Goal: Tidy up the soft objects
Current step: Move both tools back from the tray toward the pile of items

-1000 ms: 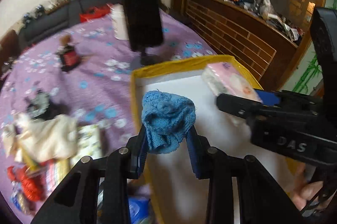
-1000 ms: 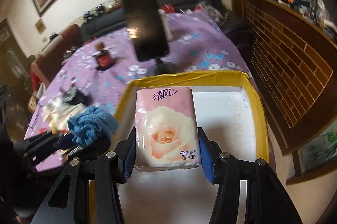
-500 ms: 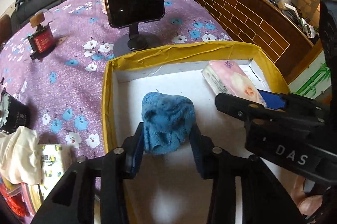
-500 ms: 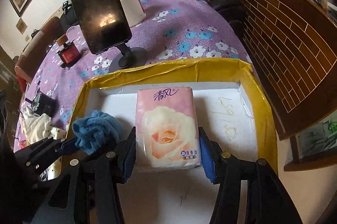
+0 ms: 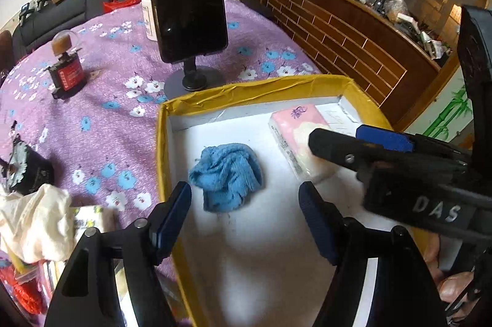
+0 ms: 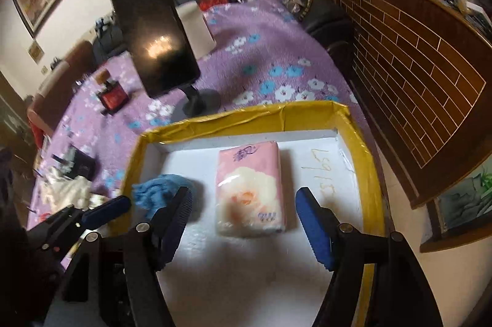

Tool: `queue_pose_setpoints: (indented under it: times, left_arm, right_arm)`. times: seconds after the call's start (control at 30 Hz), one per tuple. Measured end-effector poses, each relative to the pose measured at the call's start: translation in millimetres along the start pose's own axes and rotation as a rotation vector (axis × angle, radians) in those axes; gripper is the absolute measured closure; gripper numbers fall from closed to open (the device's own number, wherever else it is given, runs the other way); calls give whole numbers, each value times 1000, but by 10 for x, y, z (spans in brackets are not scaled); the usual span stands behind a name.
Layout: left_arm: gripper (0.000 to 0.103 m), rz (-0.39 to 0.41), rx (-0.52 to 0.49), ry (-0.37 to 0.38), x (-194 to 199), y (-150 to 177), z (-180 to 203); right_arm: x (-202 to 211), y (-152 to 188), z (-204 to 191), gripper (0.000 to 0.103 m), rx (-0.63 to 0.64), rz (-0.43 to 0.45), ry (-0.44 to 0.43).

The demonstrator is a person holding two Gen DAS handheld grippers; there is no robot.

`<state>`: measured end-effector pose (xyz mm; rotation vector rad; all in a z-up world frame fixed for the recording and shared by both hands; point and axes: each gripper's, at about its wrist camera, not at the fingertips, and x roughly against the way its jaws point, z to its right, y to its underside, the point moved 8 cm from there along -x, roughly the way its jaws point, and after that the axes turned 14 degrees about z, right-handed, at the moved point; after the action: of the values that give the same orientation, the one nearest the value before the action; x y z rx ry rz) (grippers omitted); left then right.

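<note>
My left claw [image 5: 244,207] hangs spread and empty over the crumpled blue cloth [image 5: 226,174] lying in the yellow-rimmed box [image 5: 255,90]; my right claw [image 6: 243,217] is spread too, around the pink tissue pack [image 6: 250,188] beside it. Both look light and squashy to me: I'd pinch the cloth's bunched middle and the pack across its long sides.

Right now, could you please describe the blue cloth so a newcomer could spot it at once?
Find the yellow-rimmed box on the purple tablecloth. On its white floor, left of the pink tissue pack, lies the blue cloth. It is the only crumpled, fuzzy thing in the box.
</note>
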<state>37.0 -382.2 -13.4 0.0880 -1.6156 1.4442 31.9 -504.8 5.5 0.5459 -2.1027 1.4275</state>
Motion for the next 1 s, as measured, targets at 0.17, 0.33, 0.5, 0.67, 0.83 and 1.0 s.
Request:
queue_pose_setpoints:
  times: [0.17, 0.33, 0.5, 0.67, 0.83, 1.0]
  left_arm:
    - [32, 23, -6, 6, 223, 43, -3]
    - [31, 45, 12, 19, 511, 201, -88]
    - [31, 52, 35, 15, 787, 448, -293]
    - [31, 84, 65, -5, 1110, 667, -564]
    - [31, 116, 104, -25, 1469, 878, -879]
    - [31, 147, 173, -73, 1840, 1171, -1341]
  right_arm:
    - [277, 35, -163, 29, -27, 44, -43]
    - [512, 157, -420, 28, -32, 79, -99]
    - [716, 366, -744, 25, -30, 92, -168]
    - [855, 583, -1150, 24, 18, 100, -233]
    - [849, 804, -1545, 20, 61, 79, -282]
    - [671, 984, -1802, 19, 73, 3, -312]
